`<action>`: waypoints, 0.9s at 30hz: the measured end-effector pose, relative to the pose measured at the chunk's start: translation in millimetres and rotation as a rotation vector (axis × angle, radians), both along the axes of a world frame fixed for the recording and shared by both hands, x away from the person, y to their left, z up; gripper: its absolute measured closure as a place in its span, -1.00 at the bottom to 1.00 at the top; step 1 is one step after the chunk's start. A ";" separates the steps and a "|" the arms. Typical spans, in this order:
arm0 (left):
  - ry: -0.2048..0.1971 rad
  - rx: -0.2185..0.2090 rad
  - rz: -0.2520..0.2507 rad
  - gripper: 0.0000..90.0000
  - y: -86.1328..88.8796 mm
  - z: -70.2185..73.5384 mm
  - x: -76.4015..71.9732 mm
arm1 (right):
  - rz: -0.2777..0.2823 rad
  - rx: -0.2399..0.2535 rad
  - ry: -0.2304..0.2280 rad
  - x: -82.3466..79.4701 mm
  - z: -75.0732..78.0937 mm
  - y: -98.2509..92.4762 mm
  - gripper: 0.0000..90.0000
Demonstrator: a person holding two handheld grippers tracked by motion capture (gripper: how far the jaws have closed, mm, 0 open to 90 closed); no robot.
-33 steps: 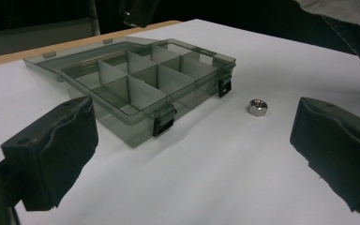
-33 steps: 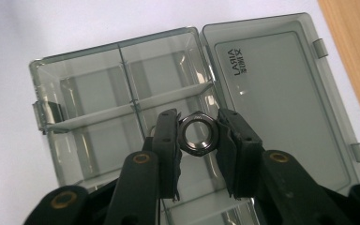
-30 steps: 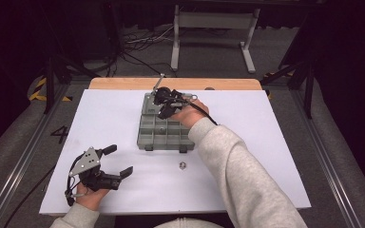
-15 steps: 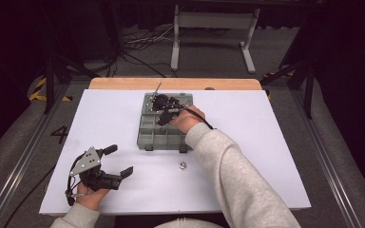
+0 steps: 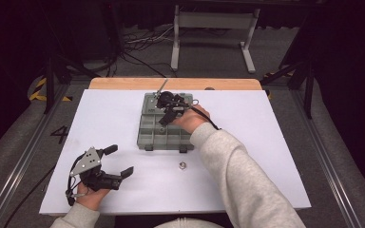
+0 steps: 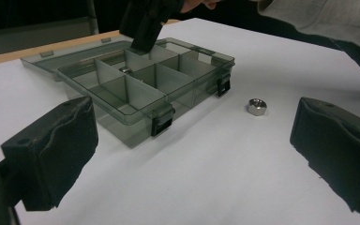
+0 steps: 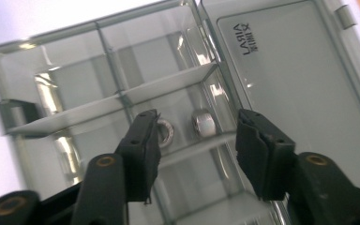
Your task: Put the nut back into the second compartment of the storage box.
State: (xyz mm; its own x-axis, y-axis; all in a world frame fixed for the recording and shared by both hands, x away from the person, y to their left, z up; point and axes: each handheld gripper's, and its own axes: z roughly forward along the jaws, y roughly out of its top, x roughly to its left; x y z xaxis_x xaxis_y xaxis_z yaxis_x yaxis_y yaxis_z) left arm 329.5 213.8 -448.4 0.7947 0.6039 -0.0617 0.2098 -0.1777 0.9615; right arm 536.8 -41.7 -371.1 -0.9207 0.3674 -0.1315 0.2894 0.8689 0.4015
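A grey clear compartment box (image 5: 152,135) lies open on the white table, its lid (image 7: 290,70) flat behind it. My right gripper (image 5: 163,120) hangs over a back compartment, jaws open and pointing down into it. Two metal nuts (image 7: 203,123) lie in that compartment; one nut (image 7: 165,131) sits partly behind my left jaw. Neither nut is gripped. A loose nut (image 5: 182,166) rests on the table in front of the box, also seen as the loose nut (image 6: 257,106). My left gripper (image 5: 120,159) rests open at the front left, aimed at the box (image 6: 140,89).
The white table top (image 5: 266,142) has a wooden strip (image 5: 123,83) along its far edge. A grey-sleeved forearm (image 5: 237,175) crosses the table's right middle. Metal stands and cables sit on the floor beyond the table.
My right gripper has shifted a little nearer and lower over the box's back compartments. The left gripper has stayed where it was.
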 end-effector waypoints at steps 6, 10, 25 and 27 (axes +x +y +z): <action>0.006 0.008 -0.004 -0.96 -0.2 -0.2 0.5 | 0.028 0.055 -0.042 -26.5 27.6 -19.3 -0.19; -0.002 0.014 -0.003 -0.96 -1.3 0.3 0.7 | 0.065 0.057 -0.060 -46.3 37.7 -27.9 -0.23; 0.004 0.009 -0.003 -0.96 -2.8 -0.3 1.0 | 0.179 0.052 -0.037 -113.5 37.2 -53.7 -0.34; 0.003 0.010 -0.001 -0.96 -2.8 -0.2 1.0 | 0.176 0.051 -0.028 -116.4 35.4 -54.9 -0.34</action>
